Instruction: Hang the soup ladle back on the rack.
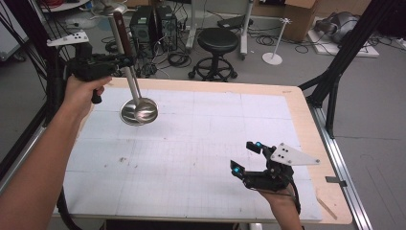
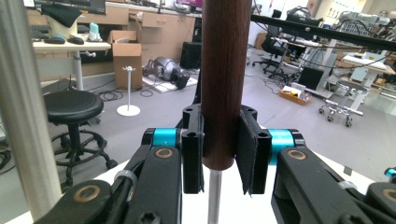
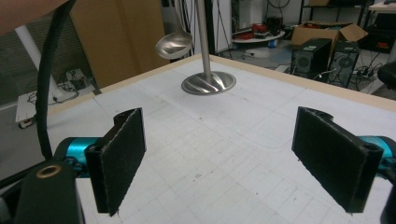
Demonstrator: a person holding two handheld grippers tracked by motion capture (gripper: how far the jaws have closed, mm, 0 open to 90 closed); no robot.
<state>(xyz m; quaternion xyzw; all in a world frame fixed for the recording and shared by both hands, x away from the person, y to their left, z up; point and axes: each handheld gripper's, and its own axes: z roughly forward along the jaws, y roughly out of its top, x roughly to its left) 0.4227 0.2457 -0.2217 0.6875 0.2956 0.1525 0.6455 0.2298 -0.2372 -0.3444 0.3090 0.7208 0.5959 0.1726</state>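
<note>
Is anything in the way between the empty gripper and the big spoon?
No. Bare table lies between the right gripper and the ladle, which the left gripper holds up by its wooden handle. The metal stand is right beside the ladle, not in front of it.

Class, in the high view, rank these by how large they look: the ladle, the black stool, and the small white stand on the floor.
1. Ladle, though it hangs nearest the camera, so its lead is unsure.
2. Black stool.
3. White stand, smallest.
</note>
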